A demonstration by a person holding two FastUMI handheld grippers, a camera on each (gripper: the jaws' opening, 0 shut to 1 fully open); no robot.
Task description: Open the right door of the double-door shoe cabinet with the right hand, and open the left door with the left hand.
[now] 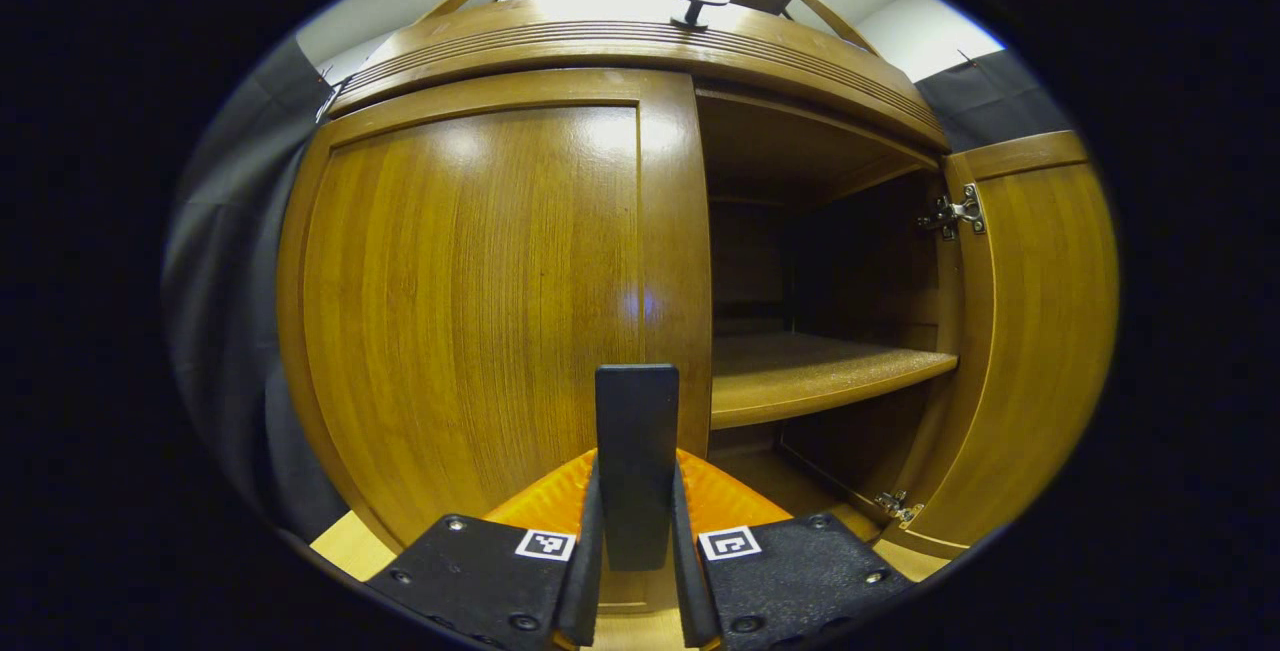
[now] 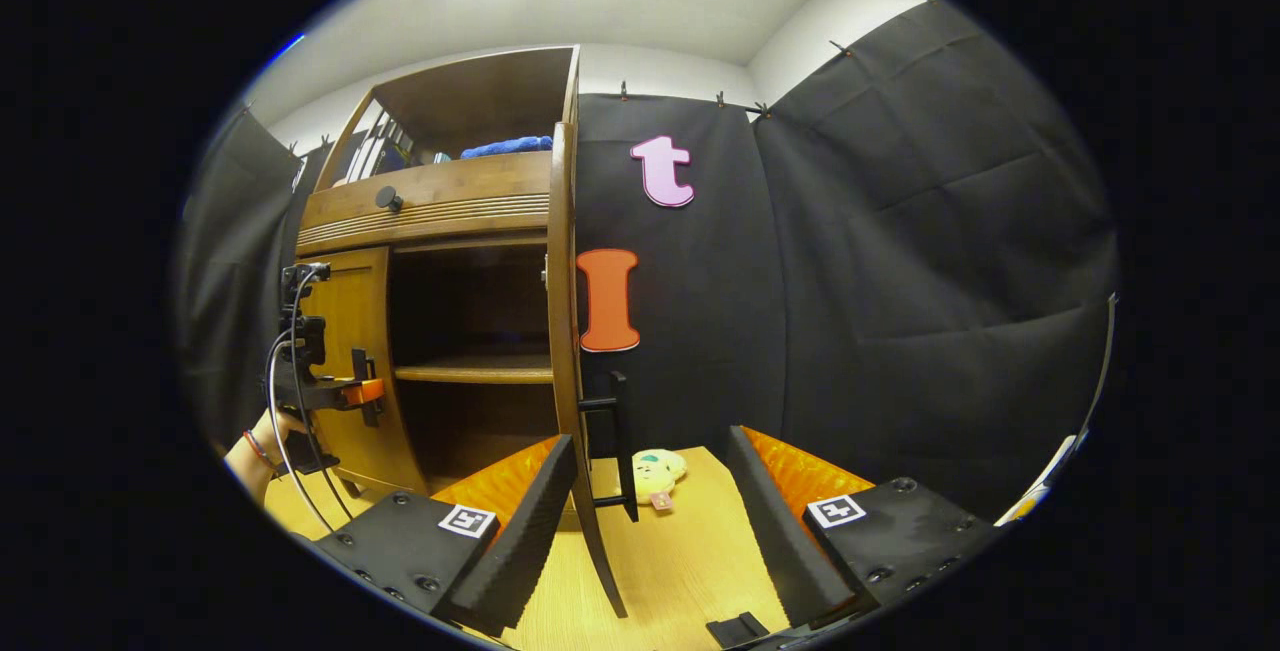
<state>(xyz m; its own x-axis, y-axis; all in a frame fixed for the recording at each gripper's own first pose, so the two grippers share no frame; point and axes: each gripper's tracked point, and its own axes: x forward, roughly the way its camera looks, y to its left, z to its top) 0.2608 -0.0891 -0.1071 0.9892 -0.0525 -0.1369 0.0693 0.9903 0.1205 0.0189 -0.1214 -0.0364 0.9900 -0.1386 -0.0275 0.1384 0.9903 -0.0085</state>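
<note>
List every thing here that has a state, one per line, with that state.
Right door: swung open, seen edge-on.
Left door: closed.
Left door handle: clamped between the left gripper's fingers.
Left gripper: shut on the left door handle.
Right gripper: open, holding nothing.
Right door handle: free, ahead of the right gripper.
Cabinet shelf: bare.
Plush toy: lying on the floor.
</note>
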